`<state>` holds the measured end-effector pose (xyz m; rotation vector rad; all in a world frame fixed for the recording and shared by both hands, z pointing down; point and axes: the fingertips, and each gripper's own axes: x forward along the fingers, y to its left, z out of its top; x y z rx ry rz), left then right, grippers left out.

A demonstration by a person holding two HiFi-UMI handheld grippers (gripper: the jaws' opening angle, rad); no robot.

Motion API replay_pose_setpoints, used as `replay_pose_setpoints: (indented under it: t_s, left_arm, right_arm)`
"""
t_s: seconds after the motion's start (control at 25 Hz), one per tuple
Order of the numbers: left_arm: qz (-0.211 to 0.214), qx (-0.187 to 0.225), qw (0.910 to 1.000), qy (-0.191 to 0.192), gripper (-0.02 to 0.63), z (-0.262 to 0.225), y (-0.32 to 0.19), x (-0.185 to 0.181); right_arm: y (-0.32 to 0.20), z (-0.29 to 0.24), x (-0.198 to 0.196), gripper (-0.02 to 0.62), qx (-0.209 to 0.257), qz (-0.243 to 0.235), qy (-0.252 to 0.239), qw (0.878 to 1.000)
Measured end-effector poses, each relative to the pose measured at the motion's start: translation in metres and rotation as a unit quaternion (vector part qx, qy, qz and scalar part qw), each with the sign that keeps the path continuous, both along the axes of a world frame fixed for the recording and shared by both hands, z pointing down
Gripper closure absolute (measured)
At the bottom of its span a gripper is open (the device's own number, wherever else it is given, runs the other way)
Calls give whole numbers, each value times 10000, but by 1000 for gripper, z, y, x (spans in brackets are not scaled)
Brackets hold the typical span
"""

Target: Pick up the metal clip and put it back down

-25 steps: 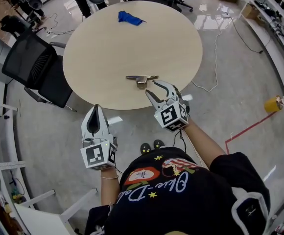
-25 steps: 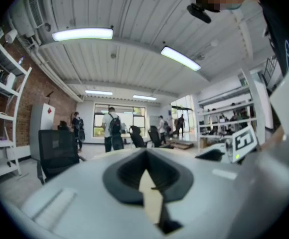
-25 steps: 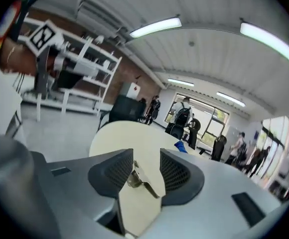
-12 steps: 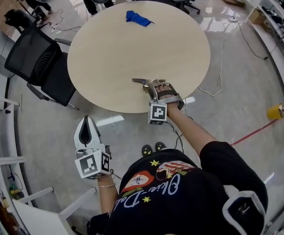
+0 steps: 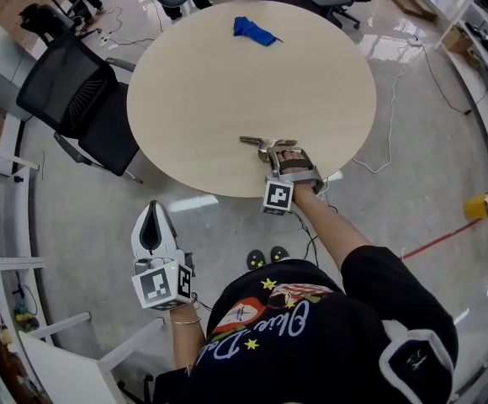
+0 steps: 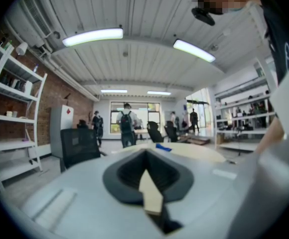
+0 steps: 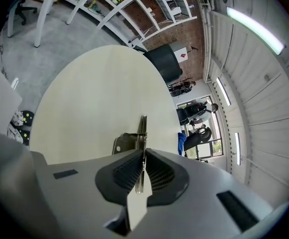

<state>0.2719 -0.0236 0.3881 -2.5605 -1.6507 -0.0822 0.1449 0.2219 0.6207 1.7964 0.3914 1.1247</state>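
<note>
Floor [image 5: 429,167]: glossy grey, open all round the table. A loose cable [image 5: 387,141] trails off the 3 o'clock rim, and a small yellow object [image 5: 480,204] sits well out at 4 o'clock.

Table [image 5: 227,82]: round, pale wood, top nearly bare. The widest free patch runs from centre out to 9 and 3 o'clock.

Black chair [image 5: 76,99]: pushed against the rim at 9 o'clock. More chairs crowd the 12 o'clock side.

Left tool [image 5: 151,210]: off the table over bare floor, beyond the 7 o'clock edge and well apart from the rim. Its jaws are pressed together with nothing between them.

Right tool [image 5: 273,152]: reaches in over the 6 o'clock edge, with the wrist crossing the rim. Its jaws have just been closing and now pinch a thin lever of the metal clip edge-on between the pads.

Blue cloth [image 5: 252,30]: crumpled, near the 12 o'clock edge, far from both tools.

Metal clip [image 5: 261,144]: between table centre and the 6 o'clock rim, nearer the rim. It appears to rest on the table, with its long arm pointing toward 9 o'clock. Bare table surrounds it on every side but the tool's.
</note>
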Motion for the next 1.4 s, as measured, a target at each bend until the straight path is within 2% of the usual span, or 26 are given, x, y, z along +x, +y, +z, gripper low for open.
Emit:
replay_pose_setpoints:
  t_s: [0.4, 0.76, 0.96, 1.4]
  left_arm:
    - [100, -66, 9999, 23, 609, -1, 6, -1]
    - [275, -11, 9996, -6, 609, 14, 20, -8]
    - [273, -1, 9996, 6, 609, 21, 25, -8]
    - [268, 73, 9993, 264, 609, 22, 29, -18]
  right_arm:
    - [7, -26, -11, 574, -457, 25, 311, 9985]
    - [-11, -127, -42, 574, -971, -65, 1206, 9879]
    - [-25, -169, -58, 574, -1175, -81, 1507, 9815]
    - [-36, -186, -70, 574, -1205, -79, 1718, 9777]
